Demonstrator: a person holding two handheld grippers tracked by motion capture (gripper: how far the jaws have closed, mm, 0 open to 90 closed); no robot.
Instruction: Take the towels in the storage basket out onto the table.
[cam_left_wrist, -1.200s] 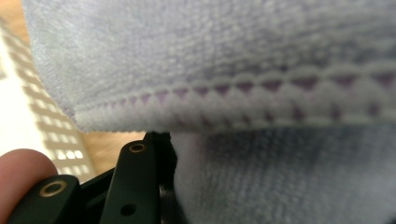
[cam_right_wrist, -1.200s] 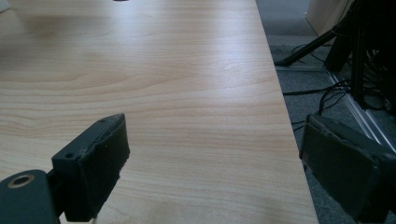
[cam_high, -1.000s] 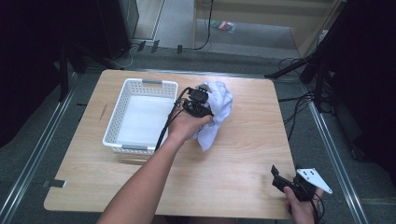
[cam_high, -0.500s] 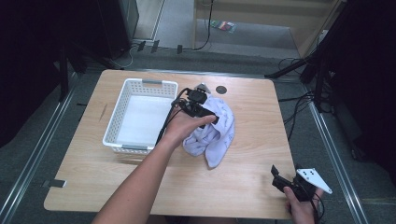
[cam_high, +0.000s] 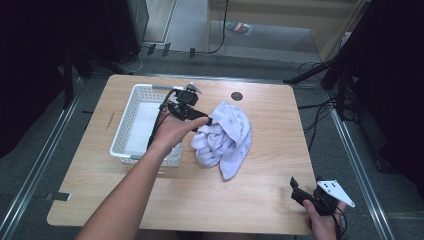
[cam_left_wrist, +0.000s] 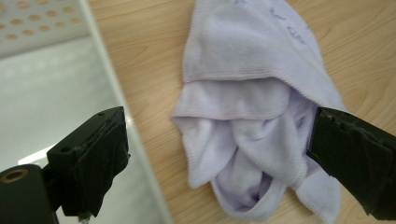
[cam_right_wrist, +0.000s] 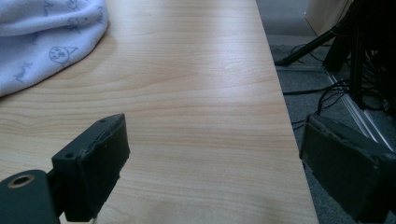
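Starting at the left of the high view, a white perforated plastic basket (cam_high: 131, 131) stood on the wooden table (cam_high: 260, 200), with nothing visible inside it. Just to its right, the left gripper (cam_high: 200, 120) hovered with its jaws spread wide and nothing between them, at the near edge of a crumpled pale-lilac towel (cam_high: 225, 137) that lay in loose folds on the table beside the basket, apart from its wall. In the left gripper view the towel (cam_left_wrist: 252, 116) sat between the open jaws, the basket's rim (cam_left_wrist: 116, 98) running along the left one. To do the grasp well, I judged the left gripper should come down over a thick bunched fold rather than a single hem (a thin edge would likely slip or drag the rest), close firmly, and lift high enough to clear the basket's wall. Farther right, a small dark round mark (cam_high: 237, 96) sat on the table's far side. At the near right corner, the right gripper (cam_high: 300, 192) rested with its jaws apart and unladen, well away from the towel.
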